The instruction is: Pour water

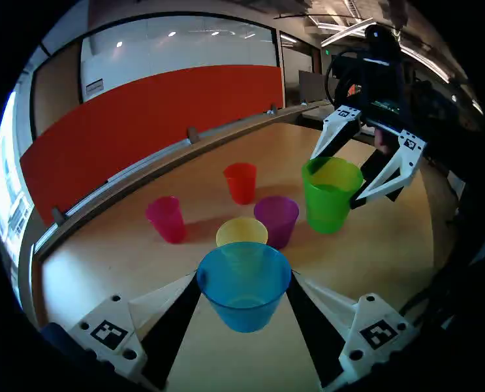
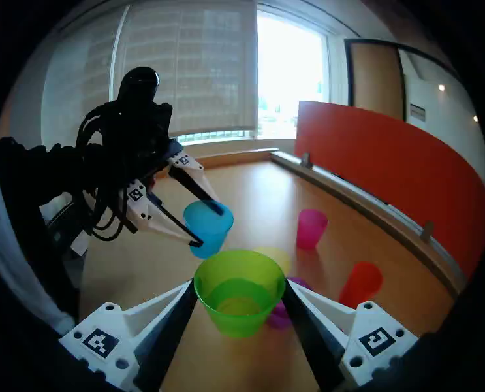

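Green cup, blue cup apparently upright.

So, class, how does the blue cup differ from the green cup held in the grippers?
The blue cup is held by the left gripper, the green cup by the right gripper. The green cup seems to hold water to about mid-height; the blue cup looks nearly empty. Both are translucent, tapered plastic cups, held upright.

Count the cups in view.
6: blue cup in the left gripper, green cup in the right gripper; pink cup, red cup, purple cup and yellow cup stand on the table.
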The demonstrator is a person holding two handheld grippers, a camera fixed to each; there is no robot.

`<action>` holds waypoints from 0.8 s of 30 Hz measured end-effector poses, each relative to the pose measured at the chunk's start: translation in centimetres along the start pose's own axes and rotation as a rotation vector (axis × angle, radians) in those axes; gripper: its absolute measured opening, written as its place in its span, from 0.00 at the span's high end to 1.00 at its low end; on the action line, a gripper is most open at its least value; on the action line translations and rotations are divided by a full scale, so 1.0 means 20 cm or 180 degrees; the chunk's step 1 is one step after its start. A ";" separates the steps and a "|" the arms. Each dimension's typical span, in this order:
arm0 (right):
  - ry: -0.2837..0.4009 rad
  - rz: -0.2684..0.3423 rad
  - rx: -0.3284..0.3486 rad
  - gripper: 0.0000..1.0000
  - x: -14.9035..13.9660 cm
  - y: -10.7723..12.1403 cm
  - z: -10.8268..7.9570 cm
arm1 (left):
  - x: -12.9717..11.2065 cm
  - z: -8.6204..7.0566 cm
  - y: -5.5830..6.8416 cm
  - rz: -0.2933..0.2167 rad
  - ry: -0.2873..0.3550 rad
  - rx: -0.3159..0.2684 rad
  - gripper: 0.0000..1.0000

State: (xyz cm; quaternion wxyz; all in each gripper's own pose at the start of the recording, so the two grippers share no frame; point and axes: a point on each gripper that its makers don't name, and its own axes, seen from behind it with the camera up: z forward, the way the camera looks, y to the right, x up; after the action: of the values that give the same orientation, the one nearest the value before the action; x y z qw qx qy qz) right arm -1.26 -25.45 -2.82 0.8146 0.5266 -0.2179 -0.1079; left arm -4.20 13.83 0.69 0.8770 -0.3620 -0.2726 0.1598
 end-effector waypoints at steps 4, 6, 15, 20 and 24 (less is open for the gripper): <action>-0.0067 0.0018 0.0003 0.07 -0.04 0.01 0.01 | -0.03 0.02 0.01 0.0072 -0.0074 -0.0012 0.12; -0.0105 0.0022 0.0007 0.07 -0.06 0.01 0.02 | -0.04 0.03 0.02 0.0109 -0.0113 -0.0019 0.12; -0.0245 0.0039 0.0032 0.07 -0.15 0.03 0.04 | -0.11 0.08 0.03 0.0185 -0.0276 -0.0075 0.12; -0.0308 0.0074 0.0051 0.07 -0.19 0.03 0.05 | -0.14 0.10 0.03 0.0208 -0.0338 -0.0094 0.11; -0.0350 0.0079 0.0075 0.08 -0.22 0.03 0.06 | -0.16 0.12 0.03 0.0240 -0.0386 -0.0109 0.11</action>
State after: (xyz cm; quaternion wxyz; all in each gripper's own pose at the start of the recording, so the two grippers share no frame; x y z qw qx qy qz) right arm -5.83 -24.39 -2.88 0.7964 0.5267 -0.2701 -0.1240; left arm -8.28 14.09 0.45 0.8458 -0.3767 -0.3141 0.2097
